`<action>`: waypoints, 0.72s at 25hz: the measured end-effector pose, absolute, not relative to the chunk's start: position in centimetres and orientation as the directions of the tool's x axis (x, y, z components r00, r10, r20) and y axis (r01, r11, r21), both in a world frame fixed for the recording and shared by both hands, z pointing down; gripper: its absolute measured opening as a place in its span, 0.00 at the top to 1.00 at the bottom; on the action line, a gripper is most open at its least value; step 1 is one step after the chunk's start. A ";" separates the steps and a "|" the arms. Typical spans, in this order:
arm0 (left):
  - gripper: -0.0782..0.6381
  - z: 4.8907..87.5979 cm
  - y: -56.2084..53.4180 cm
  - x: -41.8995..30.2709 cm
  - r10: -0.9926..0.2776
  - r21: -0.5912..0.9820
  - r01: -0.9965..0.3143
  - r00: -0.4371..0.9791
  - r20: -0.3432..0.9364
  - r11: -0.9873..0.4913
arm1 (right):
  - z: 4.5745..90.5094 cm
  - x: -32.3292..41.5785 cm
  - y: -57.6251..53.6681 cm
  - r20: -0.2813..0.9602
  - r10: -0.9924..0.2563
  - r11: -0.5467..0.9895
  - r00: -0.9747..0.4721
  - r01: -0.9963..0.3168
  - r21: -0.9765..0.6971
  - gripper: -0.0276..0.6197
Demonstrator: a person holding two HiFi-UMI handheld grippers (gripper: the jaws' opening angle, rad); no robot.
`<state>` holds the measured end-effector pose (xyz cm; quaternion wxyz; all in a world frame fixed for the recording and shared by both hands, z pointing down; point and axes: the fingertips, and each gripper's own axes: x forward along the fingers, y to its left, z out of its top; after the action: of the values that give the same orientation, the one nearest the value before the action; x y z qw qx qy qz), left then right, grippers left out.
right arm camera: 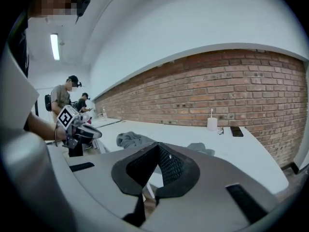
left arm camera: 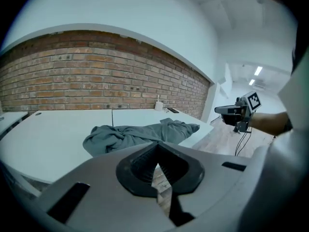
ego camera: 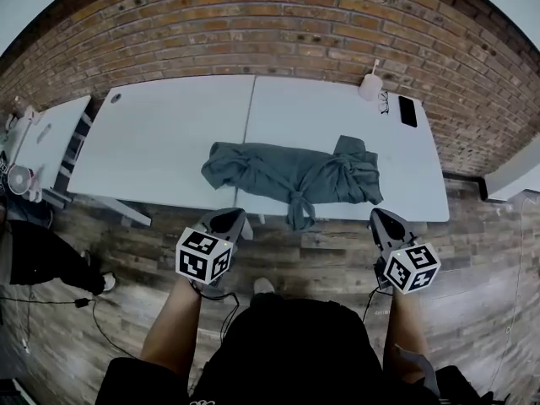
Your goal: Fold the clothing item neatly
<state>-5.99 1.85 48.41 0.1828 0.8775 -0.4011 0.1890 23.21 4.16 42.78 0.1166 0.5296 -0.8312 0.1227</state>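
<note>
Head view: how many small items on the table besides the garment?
3, at the table's far right corner: white bottle, glasses beside it, black phone rightmost. The garment may hide more.

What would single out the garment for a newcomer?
Two white tables stand against the brick wall. Near the front edge, mostly on the right one, lies a crumpled grey-green garment. It's the only cloth; bottle and phone sit by the wall.

Head view: set high, looking steeply down on the whole worktop [ego camera: 160,142] from off its near edge. Both gripper views: low, just off that edge, angled inward across the clothing item [ego camera: 287,171] toward the brick wall [ego camera: 295,24]. Shared by all three: worktop, clothing item, wall.
</note>
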 end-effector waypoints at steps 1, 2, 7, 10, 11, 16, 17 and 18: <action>0.90 48.1 3.0 -5.3 -0.638 0.169 -0.774 0.606 0.475 -0.610 | 42.2 23.5 5.1 0.315 -0.850 0.421 -0.422 -0.904 -0.074 0.96; 0.90 47.8 4.2 -4.6 -0.644 0.171 -0.779 0.603 0.472 -0.604 | 41.8 23.8 6.3 0.310 -0.847 0.436 -0.433 -0.898 -0.064 0.96; 0.90 47.7 11.8 -1.3 -0.693 0.195 -0.828 0.550 0.466 -0.526 | 41.8 26.8 14.2 0.298 -0.831 0.487 -0.470 -0.873 -0.017 0.96; 0.90 49.0 17.2 0.7 -0.708 0.210 -0.857 0.510 0.490 -0.471 | 43.1 28.1 18.9 0.290 -0.799 0.537 -0.527 -0.842 -0.051 0.96; 0.90 49.5 18.9 1.3 -0.709 0.219 -0.865 0.497 0.501 -0.452 | 43.5 28.3 20.3 0.294 -0.786 0.553 -0.544 -0.831 -0.060 0.96; 0.90 50.7 26.6 3.1 -0.672 0.199 -0.876 0.468 0.574 -0.440 | 44.0 28.1 25.4 0.288 -0.739 0.610 -0.609 -0.786 -0.098 0.96; 0.90 50.7 27.5 3.0 -0.665 0.183 -0.876 0.461 0.587 -0.445 | 44.1 27.9 26.0 0.287 -0.738 0.615 -0.611 -0.783 -0.087 0.96; 0.90 50.7 28.3 2.9 -0.660 0.173 -0.877 0.455 0.597 -0.448 | 44.2 27.8 26.6 0.286 -0.739 0.617 -0.610 -0.784 -0.078 0.96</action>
<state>2.92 28.31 50.70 0.2366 0.8195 -0.4690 0.2290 27.79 26.62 44.16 0.1134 0.4268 -0.8918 0.0978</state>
